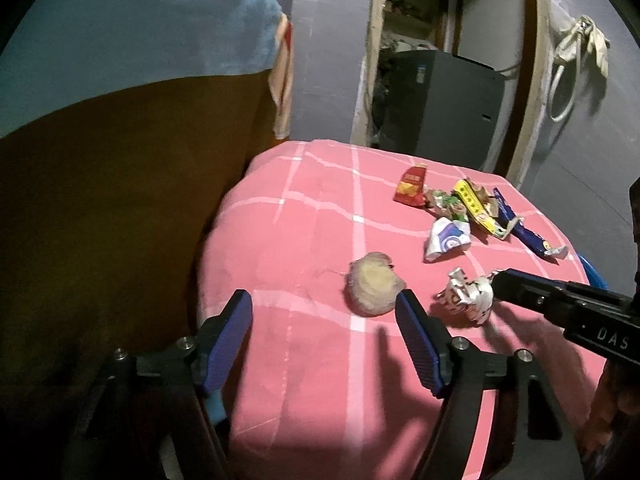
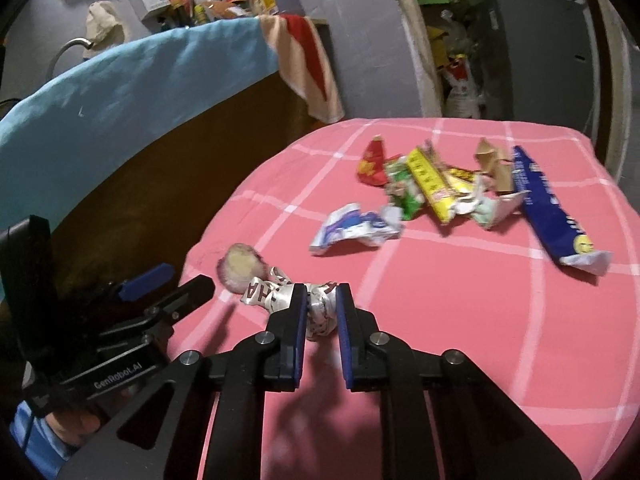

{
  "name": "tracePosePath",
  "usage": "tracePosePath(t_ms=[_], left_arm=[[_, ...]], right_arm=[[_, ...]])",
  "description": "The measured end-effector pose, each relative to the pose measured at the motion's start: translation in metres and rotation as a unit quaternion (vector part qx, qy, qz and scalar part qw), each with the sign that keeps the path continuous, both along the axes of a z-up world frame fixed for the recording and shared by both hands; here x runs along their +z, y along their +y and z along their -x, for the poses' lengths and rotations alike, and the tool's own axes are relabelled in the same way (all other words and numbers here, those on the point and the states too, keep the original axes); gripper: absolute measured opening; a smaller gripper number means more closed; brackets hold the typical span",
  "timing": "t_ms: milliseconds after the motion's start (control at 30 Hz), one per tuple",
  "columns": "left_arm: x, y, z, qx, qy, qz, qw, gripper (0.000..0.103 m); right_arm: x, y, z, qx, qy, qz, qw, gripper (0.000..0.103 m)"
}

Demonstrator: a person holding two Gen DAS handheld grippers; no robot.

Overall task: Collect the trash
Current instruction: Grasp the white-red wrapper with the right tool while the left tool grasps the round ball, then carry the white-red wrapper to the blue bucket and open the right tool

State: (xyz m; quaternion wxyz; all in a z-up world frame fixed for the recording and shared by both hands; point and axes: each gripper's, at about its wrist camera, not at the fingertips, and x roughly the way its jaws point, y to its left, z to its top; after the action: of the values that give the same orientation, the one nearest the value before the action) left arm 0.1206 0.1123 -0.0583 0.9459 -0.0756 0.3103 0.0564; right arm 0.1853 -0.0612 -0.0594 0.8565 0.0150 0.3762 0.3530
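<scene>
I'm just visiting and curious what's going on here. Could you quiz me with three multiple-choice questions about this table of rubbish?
1. Where does the round onion half lie?
A. beside the left tool
B. inside the wrapper pile
C. on the floor

2. What colour is the long wrapper at the pile's right edge?
A. green
B. dark blue
C. orange

3. How is the right tool?
A. wide open
B. closed on the crumpled white wrapper
C. holding the onion

Answers:
1 A, it lies by the left tool.
2 B, plainly blue.
3 B, the wrapper sits between its pads.
</scene>
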Motion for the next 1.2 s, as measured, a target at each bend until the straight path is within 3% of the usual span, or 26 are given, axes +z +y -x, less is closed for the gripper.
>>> tracePosePath(t_ms=[100,267,467,600,700,833,967,1133,1200], left_arm=[[0.0,-0.008,-0.008,-0.014,0.007,-0.011,0.9998,0.064],[-0.003,-0.027,-0.028,-0.041,0.03,-0.062,0.9968,0.062],[-0.015,-0.045,-0.05,-0.066,0.065,-0.105,0.9901,0.048],[-0.018,-0.049,-0.051,-0.072,0.065,-0.118,0.9883,0.035],[-0.017,-0.049,-0.051,-0.069,0.064,-0.12,0.9883,0.031],[-0.013,-0.047,-0.048,-0.061,0.056,-0.108,0.9906,0.029],[0.002,-0.047,-0.038,-0.055,0.02,-0.081,0.995,0.029],[0.031,-0.049,-0.022,-0.061,-0.06,0.02,0.9961,0.029],[0.042,-0.055,-0.019,-0.064,-0.087,0.036,0.9935,0.029]], right_arm=[[0.0,-0.013,-0.004,-0.016,0.002,-0.002,1.0,0.012],[0.002,-0.03,-0.007,-0.036,0.006,-0.007,0.999,0.012],[0.002,-0.042,-0.005,-0.048,0.007,-0.01,0.999,0.012],[0.003,-0.047,-0.003,-0.051,0.006,-0.012,0.999,0.012],[0.004,-0.05,0.0,-0.053,0.002,-0.013,0.999,0.012],[0.009,-0.053,0.005,-0.056,-0.013,-0.011,0.998,0.012],[0.017,-0.059,0.012,-0.063,-0.035,-0.014,0.997,0.012],[0.034,-0.076,0.022,-0.082,-0.077,-0.039,0.993,0.012],[0.043,-0.082,0.027,-0.091,-0.099,-0.048,0.99,0.012]])
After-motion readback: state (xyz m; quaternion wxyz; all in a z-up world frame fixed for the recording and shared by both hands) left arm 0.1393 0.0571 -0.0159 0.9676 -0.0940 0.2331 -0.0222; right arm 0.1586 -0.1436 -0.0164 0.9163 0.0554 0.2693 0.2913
